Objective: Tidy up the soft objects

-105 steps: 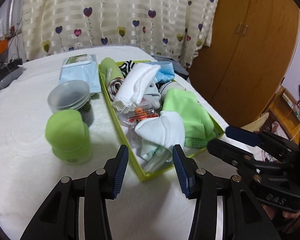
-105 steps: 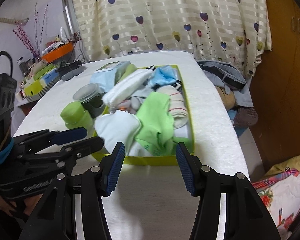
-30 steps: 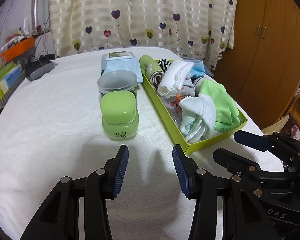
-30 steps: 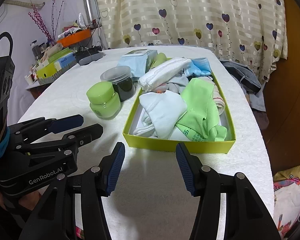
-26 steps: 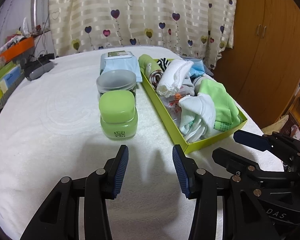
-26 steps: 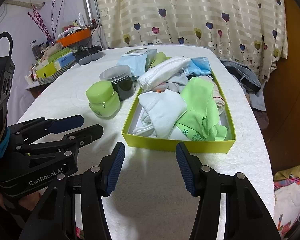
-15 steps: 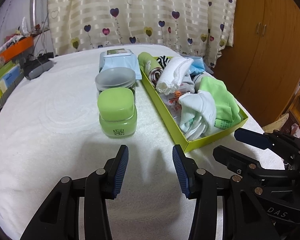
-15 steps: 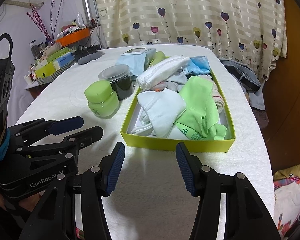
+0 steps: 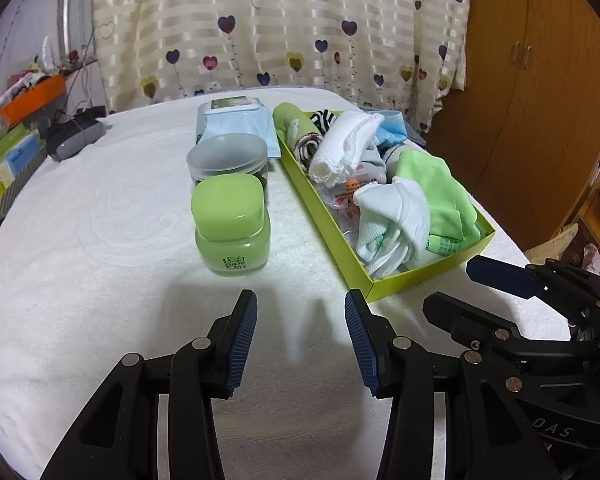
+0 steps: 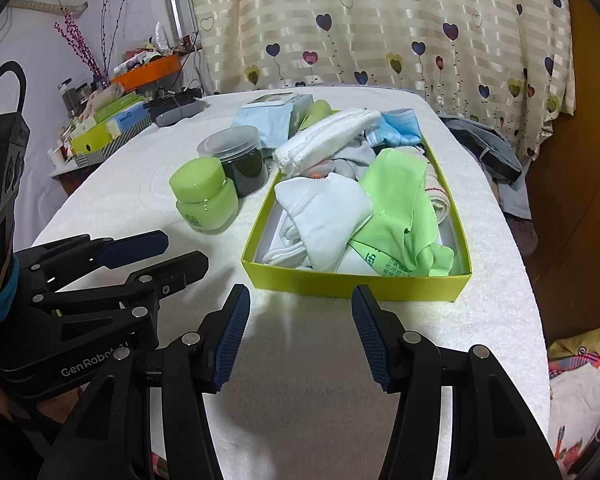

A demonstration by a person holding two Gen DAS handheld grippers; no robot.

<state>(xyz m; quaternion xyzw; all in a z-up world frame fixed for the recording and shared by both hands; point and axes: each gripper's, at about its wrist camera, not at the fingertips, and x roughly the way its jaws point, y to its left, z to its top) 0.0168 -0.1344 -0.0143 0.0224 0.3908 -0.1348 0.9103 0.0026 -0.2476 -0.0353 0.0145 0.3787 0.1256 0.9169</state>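
Both grippers hang over the near edge of the table [image 9: 80, 240], which is covered with a white textured cloth.

Left gripper [image 9: 300, 334]: fingers spread wide, nothing between them, pads over bare cloth. Right gripper [image 10: 300, 330]: fingers likewise wide and empty, tips just short of the near wall of the box. In the left wrist view the right gripper shows at the right edge of the picture; in the right wrist view the left gripper shows at the lower left, with a hand under it.

Yellow-green box [image 10: 356, 282]: shallow, open-topped, lying along the right side of the table, its long axis running from the near edge toward the far edge. It is heaped with soft things:
- white socks [image 10: 324, 216], bundled, at the near end, left side
- light green cloth [image 10: 400, 204], crumpled, near end right side, partly lapping the socks; printed characters on its near edge
- rolled white towel [image 10: 324, 140], lying across the far half
- blue face mask [image 10: 398, 128], at the far end
- a striped piece [image 9: 323, 118] and a green roll [image 9: 292, 122] in the far left corner

Left of the box, on the cloth:
- green jar [image 9: 230, 224], square-shouldered, lid on, upright
- clear plastic tub [image 9: 227, 156], frosted lid, dark contents, right behind the jar
- blue wipes pack [image 9: 236, 120], flat, beyond the tub toward the far edge

Heart-print curtain [image 9: 280, 20] hangs behind the far edge.
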